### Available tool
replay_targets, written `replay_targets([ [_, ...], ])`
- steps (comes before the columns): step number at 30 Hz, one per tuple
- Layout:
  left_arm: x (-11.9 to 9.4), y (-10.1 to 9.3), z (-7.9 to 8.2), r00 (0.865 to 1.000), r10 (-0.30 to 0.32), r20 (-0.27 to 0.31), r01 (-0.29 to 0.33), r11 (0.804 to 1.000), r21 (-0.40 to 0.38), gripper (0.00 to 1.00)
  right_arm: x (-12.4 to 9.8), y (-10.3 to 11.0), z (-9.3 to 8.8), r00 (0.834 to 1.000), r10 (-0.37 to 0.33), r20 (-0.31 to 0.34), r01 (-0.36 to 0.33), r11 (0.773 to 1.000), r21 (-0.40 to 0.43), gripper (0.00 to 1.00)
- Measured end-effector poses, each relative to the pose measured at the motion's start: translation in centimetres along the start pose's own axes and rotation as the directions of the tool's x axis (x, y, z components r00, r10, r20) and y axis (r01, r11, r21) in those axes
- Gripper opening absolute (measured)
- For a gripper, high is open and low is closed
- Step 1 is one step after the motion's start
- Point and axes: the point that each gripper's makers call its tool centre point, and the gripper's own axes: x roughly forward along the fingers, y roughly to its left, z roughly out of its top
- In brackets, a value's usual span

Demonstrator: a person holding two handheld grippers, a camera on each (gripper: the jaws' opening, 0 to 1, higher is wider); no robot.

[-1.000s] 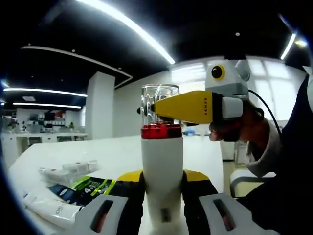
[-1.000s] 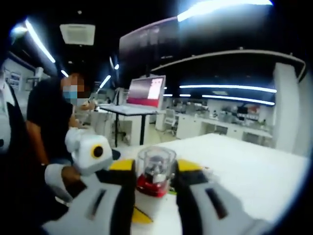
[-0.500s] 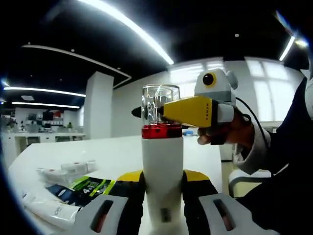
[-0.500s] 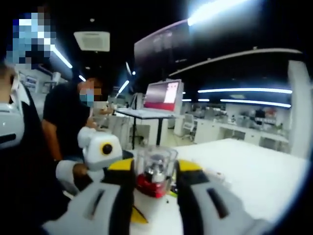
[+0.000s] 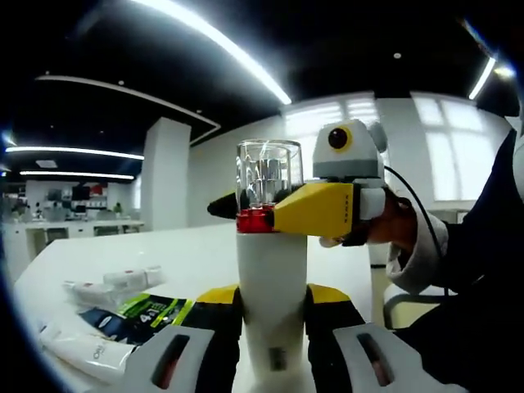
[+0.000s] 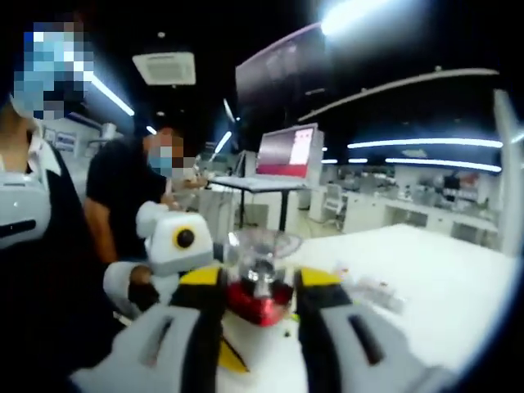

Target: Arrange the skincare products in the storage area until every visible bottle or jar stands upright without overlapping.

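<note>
Tall white pump bottle with red collar and clear cap (image 5: 271, 270) upright, left gripper (image 5: 271, 327) clamping its body, right gripper (image 6: 256, 296) pinching collar. Guessing next: set it on white table (image 5: 180, 258), let go.

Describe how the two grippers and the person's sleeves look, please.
Both grippers have yellow-and-black jaws on light grey bases with dark slots. The right gripper has yellow jaws with a small marking and a black cable behind. The person wears a dark top over white cuffs.

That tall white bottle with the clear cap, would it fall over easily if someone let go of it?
Probably. The white bottle is tall and narrow, so a nudge near its clear cap would likely tip it. Its smooth, glossy body may slip, though the left gripper clamps it low down. The right gripper closes around the red collar, which probably steadies it.
</note>
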Motion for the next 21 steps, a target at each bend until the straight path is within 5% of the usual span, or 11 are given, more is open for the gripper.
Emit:
replay_targets([
  [10, -0.1, 0.4, -0.1, 1.0, 0.014, 0.001, -0.014, 0.999, 0.038, 0.31, 0.2, -0.5, 0.0, 0.996, -0.087, -0.007, 0.087, 0.996, 0.029, 0.32],
  [14, -0.3, 0.7, 0.2, 1.0, 0.02, 0.016, -0.02, 1.0, -0.003, 0.32, 0.2, -1.0, -0.1, 0.991, -0.131, -0.005, 0.131, 0.991, 0.042, 0.32],
  [21, -0.6, 1.6, -0.1, 0.998, 0.063, -0.003, -0.063, 0.998, -0.004, 0.41, 0.0, -1.5, -0.1, 0.988, -0.154, -0.005, 0.154, 0.987, 0.045, 0.32],
])
